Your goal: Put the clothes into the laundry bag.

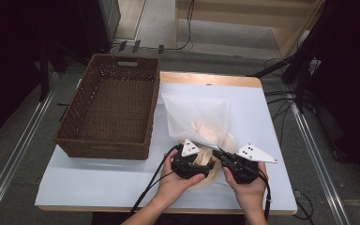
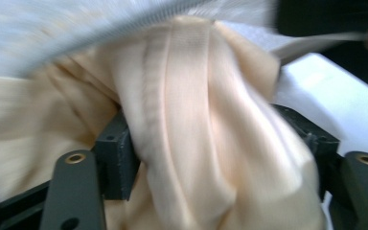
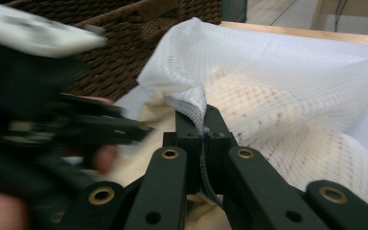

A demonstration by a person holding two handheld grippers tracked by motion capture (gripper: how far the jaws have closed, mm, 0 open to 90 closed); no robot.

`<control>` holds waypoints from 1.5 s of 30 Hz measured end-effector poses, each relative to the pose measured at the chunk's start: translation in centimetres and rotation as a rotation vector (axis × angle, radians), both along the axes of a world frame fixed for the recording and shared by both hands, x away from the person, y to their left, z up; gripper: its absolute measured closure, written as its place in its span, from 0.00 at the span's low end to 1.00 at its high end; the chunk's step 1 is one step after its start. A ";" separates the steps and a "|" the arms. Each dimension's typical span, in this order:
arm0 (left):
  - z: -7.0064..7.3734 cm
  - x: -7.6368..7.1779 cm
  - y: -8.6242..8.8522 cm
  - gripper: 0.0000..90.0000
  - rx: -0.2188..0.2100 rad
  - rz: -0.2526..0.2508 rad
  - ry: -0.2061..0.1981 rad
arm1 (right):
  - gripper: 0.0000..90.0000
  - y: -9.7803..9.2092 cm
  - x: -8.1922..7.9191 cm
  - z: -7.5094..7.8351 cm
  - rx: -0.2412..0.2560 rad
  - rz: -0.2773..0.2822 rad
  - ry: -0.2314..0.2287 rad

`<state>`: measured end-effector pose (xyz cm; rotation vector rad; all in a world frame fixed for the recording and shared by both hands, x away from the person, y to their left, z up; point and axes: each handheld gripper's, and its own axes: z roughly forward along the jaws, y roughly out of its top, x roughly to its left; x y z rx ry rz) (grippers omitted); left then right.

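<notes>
A white mesh bag [image 1: 197,112] lies mid-table with a cream cloth [image 1: 202,130] partly inside it and spilling from its near opening. My left gripper [image 1: 191,162] is at that opening; in the left gripper view [image 2: 213,143] its jaws hold a thick bunch of the cream cloth [image 2: 196,120], just under the bag's zipper edge [image 2: 124,24]. My right gripper [image 1: 230,163] is right beside it, shut [image 3: 203,128] on the mesh bag's [image 3: 278,72] zipper edge and lifting it. The left gripper [image 3: 52,120] looks blurred at the left of the right gripper view.
A deep brown wicker basket [image 1: 108,149] stands empty on the table's left half, also seen behind the bag [image 3: 115,48]. The white table top [image 1: 98,180] has free room near its front left. Cables trail on the floor to the right.
</notes>
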<state>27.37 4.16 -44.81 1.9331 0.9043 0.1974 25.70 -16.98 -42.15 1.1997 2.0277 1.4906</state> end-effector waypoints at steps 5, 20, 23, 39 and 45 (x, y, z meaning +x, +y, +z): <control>1.5 -0.2 3.8 0.39 -0.061 0.093 -0.044 | 0.99 -0.8 0.5 -0.2 0.016 -0.030 0.010; -1.1 2.4 2.1 0.22 0.001 0.091 0.031 | 0.99 -0.1 0.5 -0.4 -0.004 -0.010 0.016; -0.5 1.1 1.5 0.40 -0.002 0.073 -0.031 | 0.99 -0.4 0.6 -0.4 0.001 -0.016 0.016; -2.6 1.6 -2.2 0.21 0.188 0.052 0.035 | 0.99 0.3 0.4 -0.4 -0.001 0.007 0.018; -1.3 2.9 -2.2 0.78 0.112 0.150 0.051 | 0.99 1.3 0.2 -0.6 -0.015 0.027 0.012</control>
